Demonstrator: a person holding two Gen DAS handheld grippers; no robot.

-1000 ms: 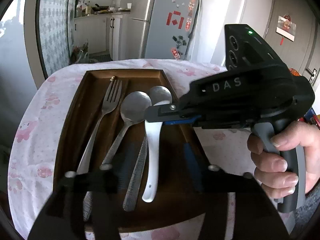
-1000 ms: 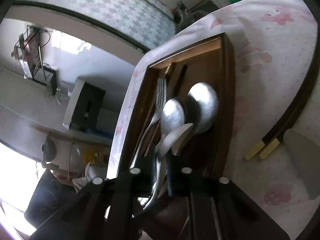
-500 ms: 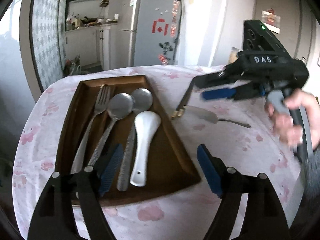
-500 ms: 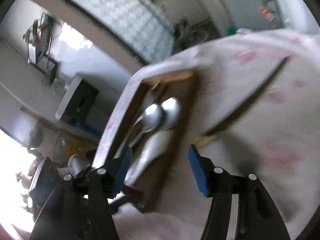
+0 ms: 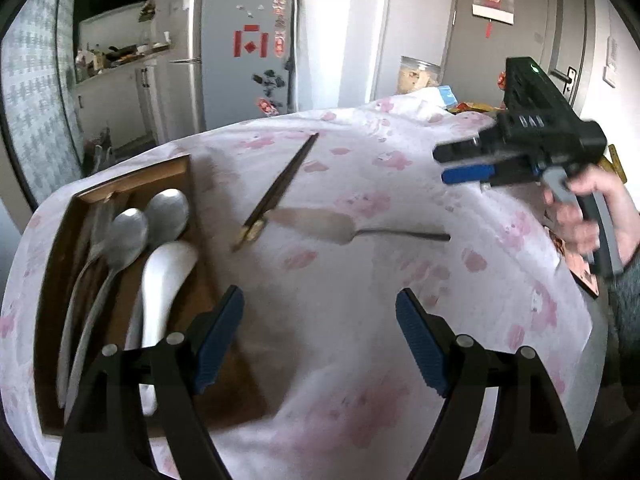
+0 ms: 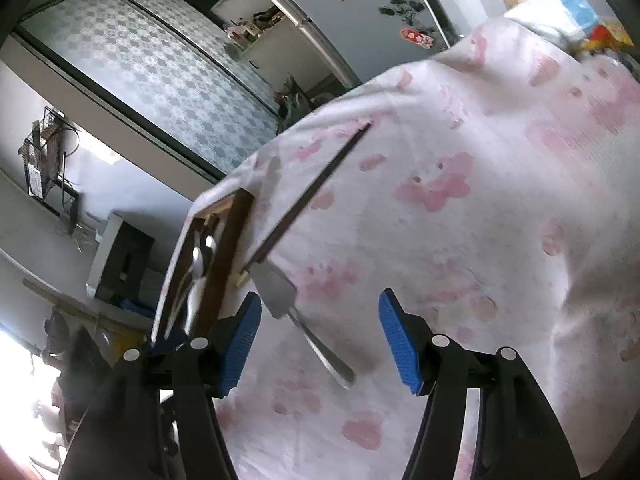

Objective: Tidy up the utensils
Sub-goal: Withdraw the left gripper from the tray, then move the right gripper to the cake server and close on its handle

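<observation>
Two utensils are left outside the tray (image 5: 48, 280): a pair of chopsticks (image 5: 280, 184) lying diagonally just right of the tray's far corner, and a spatula (image 5: 316, 220) whose blade touches or nearly touches the chopsticks' near, gold-tipped ends, its thin handle running off to the right. A fork (image 5: 94, 232), two metal spoons (image 5: 124, 236) and a white spoon (image 5: 160, 284) are already laid lengthwise in the tray. The main risk is judged to be at the junction of blade and chopstick ends: if the spatula is taken by its blade, the chopsticks could be nudged or rolled apart on the cloth-covered surface (image 5: 360, 320), and the slim handle could slip or pivot if pinched off-centre. The flat blade, lying flush on soft cloth, may also be hard to get under, and the cloth could be bunched. Both views are motion-blurred, so fine contact cannot be confirmed. The left gripper (image 5: 320, 340) is held low at the near edge, aimed toward the far side, fingers apart and empty, its left finger over the tray's near right corner. The right gripper (image 6: 320, 336) is held up at the right, tilted, fingers apart with nothing between them, the spatula handle lying just ahead of its left finger.
</observation>
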